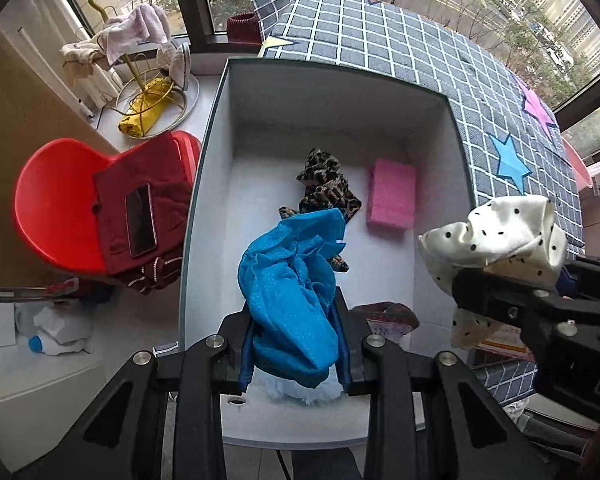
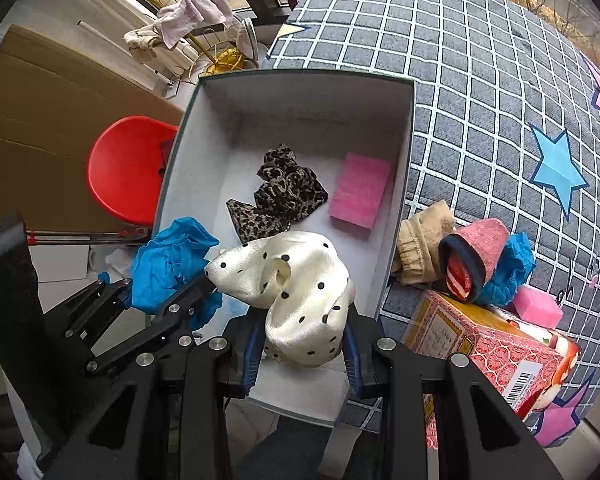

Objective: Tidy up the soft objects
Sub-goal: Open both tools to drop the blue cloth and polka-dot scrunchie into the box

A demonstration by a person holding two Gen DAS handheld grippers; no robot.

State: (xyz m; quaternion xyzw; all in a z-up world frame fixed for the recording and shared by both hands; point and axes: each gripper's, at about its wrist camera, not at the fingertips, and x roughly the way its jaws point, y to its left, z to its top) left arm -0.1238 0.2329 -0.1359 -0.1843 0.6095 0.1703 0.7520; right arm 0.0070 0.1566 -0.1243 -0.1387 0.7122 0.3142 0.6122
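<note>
1. The left gripper (image 1: 296, 344) is clenched on a crumpled blue cloth (image 1: 292, 292); the cloth bulges up between the two pads and hangs over the near end of an open white box (image 1: 208, 152).
2. The right gripper (image 2: 302, 354) is clenched on a cream cloth with black dots (image 2: 296, 284), bunched into a loop between its pads. It hangs above the near part of the same box (image 2: 396, 216).
3. In the left wrist view the dotted cloth (image 1: 496, 236) and the right gripper's black body show at the right, over the box's right wall.
4. In the right wrist view the blue cloth (image 2: 168, 264) and the left gripper (image 2: 172, 304) show at the left, by the box's left wall.
5. On the box floor lie a leopard-print cloth (image 1: 326, 188) and a pink sponge (image 1: 392, 198), near each other but apart; the sponge is close to the right wall.
6. The box sits beside a bed with a grey checked cover (image 2: 500, 80) bearing coloured stars.
7. On that cover, right of the box, lie a beige cloth (image 2: 420, 240), a rolled pink and red item (image 2: 480, 244), another blue cloth (image 2: 512, 264), a second pink sponge (image 2: 538, 304) and a printed red carton (image 2: 488, 352).
8. Left of the box stands a red chair (image 1: 52, 208) with a dark red garment (image 1: 164, 184) and a phone (image 1: 140, 220) on it.
9. Behind the chair, a gold rack (image 1: 140, 76) holds pale cloths.
</note>
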